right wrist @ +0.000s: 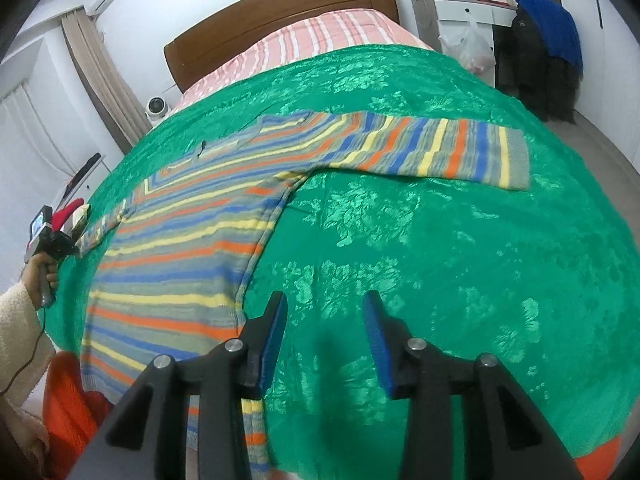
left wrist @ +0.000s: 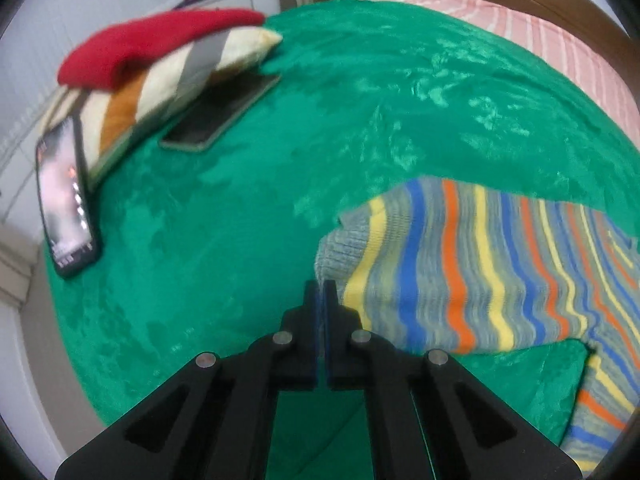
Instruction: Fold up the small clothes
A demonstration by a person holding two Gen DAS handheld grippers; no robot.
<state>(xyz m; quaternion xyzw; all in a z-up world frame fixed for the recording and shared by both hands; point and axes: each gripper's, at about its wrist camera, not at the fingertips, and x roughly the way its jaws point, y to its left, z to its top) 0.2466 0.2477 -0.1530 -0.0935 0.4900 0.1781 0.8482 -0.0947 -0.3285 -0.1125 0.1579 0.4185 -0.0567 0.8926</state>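
In the left wrist view, the left gripper [left wrist: 320,292] has its jaws pressed together right at the grey ribbed cuff of the soft knitted sweater striped in grey, blue, yellow and orange [left wrist: 472,272]; whether any fabric sits between them cannot be told. The sleeve lies on the bed's shiny green patterned cover [left wrist: 248,216], toward the bed's left edge, where a striped cushion under a red cloth [left wrist: 160,76] and two dark phones [left wrist: 66,196] also rest. In the right wrist view, the right gripper [right wrist: 324,328] hovers with jaws spread over bare green cover, just beside the sweater's right side seam. The sweater lies flat with its other sleeve [right wrist: 432,152] stretched toward the bed's right edge. The knit looks light, limp and stretchy; it would probably handle best when pinched at the cuffs, hem corners or shoulder seams.
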